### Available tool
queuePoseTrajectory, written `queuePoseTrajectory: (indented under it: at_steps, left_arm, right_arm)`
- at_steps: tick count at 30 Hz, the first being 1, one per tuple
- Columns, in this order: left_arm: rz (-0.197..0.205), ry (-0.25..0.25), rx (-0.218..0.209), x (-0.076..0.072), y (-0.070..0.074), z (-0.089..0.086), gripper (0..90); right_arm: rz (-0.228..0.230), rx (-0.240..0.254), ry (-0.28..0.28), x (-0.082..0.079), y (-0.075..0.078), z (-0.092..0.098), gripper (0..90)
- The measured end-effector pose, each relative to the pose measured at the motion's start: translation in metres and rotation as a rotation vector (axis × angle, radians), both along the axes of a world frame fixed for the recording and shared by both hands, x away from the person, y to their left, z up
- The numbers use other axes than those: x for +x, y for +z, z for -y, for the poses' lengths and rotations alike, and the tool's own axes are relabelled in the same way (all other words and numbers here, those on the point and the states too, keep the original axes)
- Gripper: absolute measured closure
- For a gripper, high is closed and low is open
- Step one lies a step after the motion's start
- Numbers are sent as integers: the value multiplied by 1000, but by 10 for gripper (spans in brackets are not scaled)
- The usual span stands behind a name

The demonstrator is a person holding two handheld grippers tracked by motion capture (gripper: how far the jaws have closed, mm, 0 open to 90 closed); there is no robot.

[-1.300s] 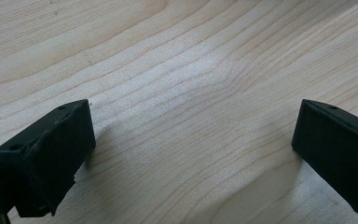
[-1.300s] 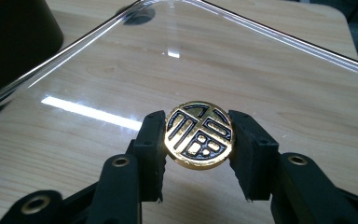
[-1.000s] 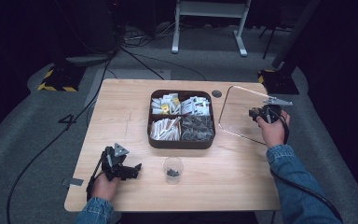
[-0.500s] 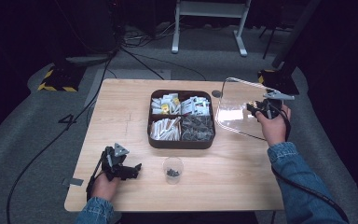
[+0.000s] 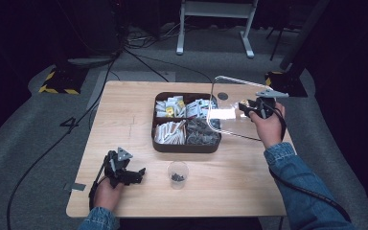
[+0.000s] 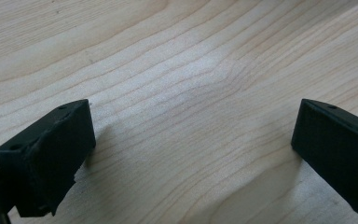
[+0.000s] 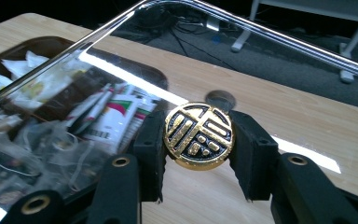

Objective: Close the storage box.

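Lid point(image 5: 232, 108), clear and held by its gold knob point(image 7: 198, 136) in the right gripper point(image 5: 252, 106), now tilts over the tray's point(image 5: 187, 146) 3 o'clock edge, nearer than a second ago; closing looks imminent. Left gripper point(image 5: 124, 170) rests spread-jawed at 7 o'clock.

Around the wooden table point(image 5: 124, 110)
It stands on grey carpet point(image 5: 33, 148) with a "4" point(image 5: 70, 124) marked beside it. A yellow-and-black striped block point(image 5: 57, 82) sits off its far left corner; black cables point(image 5: 143, 60) snake past toward a white stand point(image 5: 213, 19). A grey tape strip point(image 5: 78, 187) lies by the near edge (half on the floor, it seems).
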State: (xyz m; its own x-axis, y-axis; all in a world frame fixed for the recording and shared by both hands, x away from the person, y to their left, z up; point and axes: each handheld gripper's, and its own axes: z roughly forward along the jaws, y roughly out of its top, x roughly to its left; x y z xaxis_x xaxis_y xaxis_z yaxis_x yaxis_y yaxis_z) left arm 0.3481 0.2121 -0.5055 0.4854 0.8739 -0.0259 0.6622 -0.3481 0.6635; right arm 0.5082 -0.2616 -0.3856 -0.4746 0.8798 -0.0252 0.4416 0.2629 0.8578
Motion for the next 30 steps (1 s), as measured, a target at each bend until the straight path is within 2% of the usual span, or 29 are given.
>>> queuePoseTrajectory:
  at_steps: [13,23,30]
  left_arm:
    - [1,20,4,-1,0,2,0]
    - [1,10,-1,2,0,3,0]
    - [-1,4,1,4,0,4,0]
  right_arm:
    - [2,7,123,-3,17,-53,587]
    - [-7,8,146,-3,19,-81,587]
    - [-25,23,157,-1,15,-99,586]
